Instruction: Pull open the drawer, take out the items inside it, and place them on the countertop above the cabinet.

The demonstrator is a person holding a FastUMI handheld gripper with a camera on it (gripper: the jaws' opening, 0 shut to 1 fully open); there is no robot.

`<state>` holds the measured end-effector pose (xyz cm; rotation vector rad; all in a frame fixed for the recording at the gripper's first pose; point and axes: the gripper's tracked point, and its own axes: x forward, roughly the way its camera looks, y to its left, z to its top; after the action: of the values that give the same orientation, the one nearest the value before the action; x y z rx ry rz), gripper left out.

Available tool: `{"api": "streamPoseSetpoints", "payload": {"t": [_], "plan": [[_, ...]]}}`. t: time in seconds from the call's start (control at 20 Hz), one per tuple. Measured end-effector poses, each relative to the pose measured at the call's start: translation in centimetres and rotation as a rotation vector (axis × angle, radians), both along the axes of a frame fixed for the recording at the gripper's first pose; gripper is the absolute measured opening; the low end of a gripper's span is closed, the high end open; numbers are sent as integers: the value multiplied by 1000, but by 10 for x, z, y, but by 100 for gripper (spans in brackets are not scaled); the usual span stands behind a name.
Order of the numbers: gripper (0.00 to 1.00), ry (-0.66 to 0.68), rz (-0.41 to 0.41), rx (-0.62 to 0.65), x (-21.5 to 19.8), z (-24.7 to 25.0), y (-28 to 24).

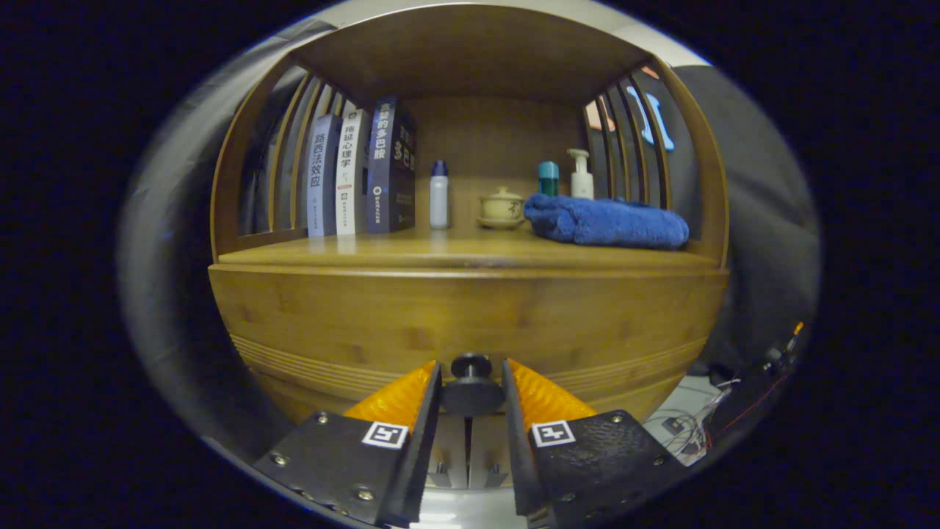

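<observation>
In the gripper view, the gripper (471, 386) has its fingers closed in on either side of the dark round knob (471, 367) at 6 o'clock on the wooden drawer front (463, 316), seemingly clamping its neck. The countertop (440, 250) at 12 o'clock carries books (360, 173), a teacup (501, 208) and a blue towel (606, 220). The knob is the place to hold: rigid, small, probably smooth, so a straight, steady pull suits the stiff, likely light drawer.

Three books (360, 173), three bottles (439, 194), one towel (606, 222), one teacup (501, 208).
</observation>
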<state>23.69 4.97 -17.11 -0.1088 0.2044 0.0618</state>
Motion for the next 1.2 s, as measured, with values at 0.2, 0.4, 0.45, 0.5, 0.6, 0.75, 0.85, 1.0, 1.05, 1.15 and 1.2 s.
{"api": "streamPoseSetpoints", "payload": {"t": [0.2,0.4,0.45,0.5,0.6,0.75,0.85,1.0,1.05,1.15,1.2], "plan": [[42,-26,-13,-31,-4,7,-2],[29,-3,38,28,-9,5,-1],[29,0,40,29,-12,7,-2],[29,-3,40,27,-18,7,-3],[29,-13,37,21,-34,7,-4],[29,-34,50,6,-60,10,-5],[29,-35,54,32,-75,10,-7],[29,-36,62,20,-92,11,-6],[29,-39,63,10,-98,11,-7],[29,-45,61,18,-108,13,-8],[29,-44,59,25,-112,13,-7]]}}
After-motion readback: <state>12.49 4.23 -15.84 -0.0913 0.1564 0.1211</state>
